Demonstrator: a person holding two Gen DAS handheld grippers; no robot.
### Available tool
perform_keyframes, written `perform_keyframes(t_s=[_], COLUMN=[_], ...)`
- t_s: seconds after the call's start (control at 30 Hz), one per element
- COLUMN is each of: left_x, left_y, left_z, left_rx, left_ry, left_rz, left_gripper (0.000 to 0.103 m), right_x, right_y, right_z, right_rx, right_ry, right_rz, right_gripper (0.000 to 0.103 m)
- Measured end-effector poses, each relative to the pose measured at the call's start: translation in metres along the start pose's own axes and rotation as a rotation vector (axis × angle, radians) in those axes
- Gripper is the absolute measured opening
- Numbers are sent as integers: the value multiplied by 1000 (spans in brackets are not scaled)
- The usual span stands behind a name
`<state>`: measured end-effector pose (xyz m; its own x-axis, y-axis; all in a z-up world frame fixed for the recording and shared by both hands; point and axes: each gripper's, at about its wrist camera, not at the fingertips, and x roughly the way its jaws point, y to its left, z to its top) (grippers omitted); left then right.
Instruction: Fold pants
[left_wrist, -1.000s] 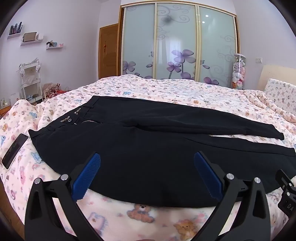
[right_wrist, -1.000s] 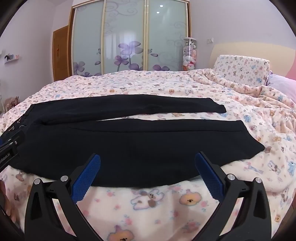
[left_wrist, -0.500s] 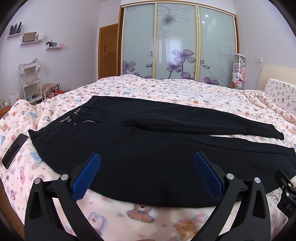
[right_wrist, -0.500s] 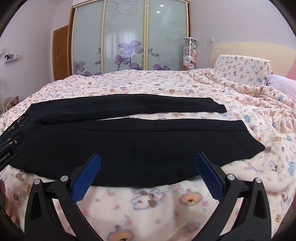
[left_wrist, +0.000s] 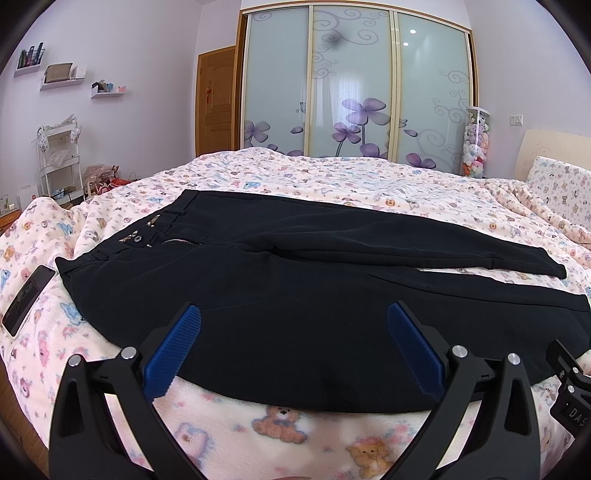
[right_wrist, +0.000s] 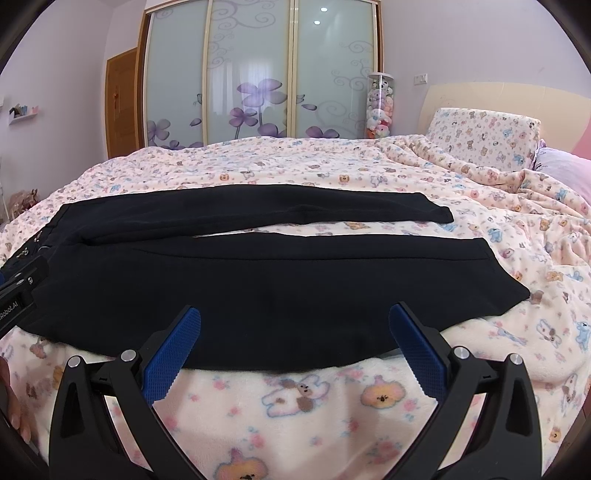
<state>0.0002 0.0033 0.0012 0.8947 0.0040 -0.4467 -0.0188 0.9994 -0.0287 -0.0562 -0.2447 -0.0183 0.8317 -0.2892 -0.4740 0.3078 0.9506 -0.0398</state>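
Observation:
Black pants (left_wrist: 295, 295) lie flat on the bed, waistband to the left with its zipper and buttons (left_wrist: 147, 236) showing, both legs stretched to the right (right_wrist: 295, 273). The two legs lie side by side with a narrow strip of blanket between them. My left gripper (left_wrist: 293, 332) hovers open over the near edge of the seat and thigh. My right gripper (right_wrist: 294, 332) is open above the near edge of the front leg, closer to the hem. Nothing sits between either pair of blue pads (left_wrist: 173, 350).
A pink bear-print blanket (right_wrist: 295, 417) covers the bed. A dark phone (left_wrist: 27, 299) lies at the bed's left edge. Pillows (right_wrist: 484, 136) sit at the headboard on the right. Sliding wardrobe doors (left_wrist: 351, 92), a tube of plush toys (left_wrist: 474, 144) and a white rack (left_wrist: 59, 162) stand beyond.

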Motion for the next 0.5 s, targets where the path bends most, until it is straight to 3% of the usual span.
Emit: perform_keyframes(t_s=[0.5], left_x=[0], left_y=[0], left_z=[0], left_rx=[0], left_ry=[1], left_rz=[1], left_gripper=[101], right_x=[2], right_y=[1], right_z=[-2], right_rx=[1], right_ry=[3], right_rz=[0], right_gripper=[102])
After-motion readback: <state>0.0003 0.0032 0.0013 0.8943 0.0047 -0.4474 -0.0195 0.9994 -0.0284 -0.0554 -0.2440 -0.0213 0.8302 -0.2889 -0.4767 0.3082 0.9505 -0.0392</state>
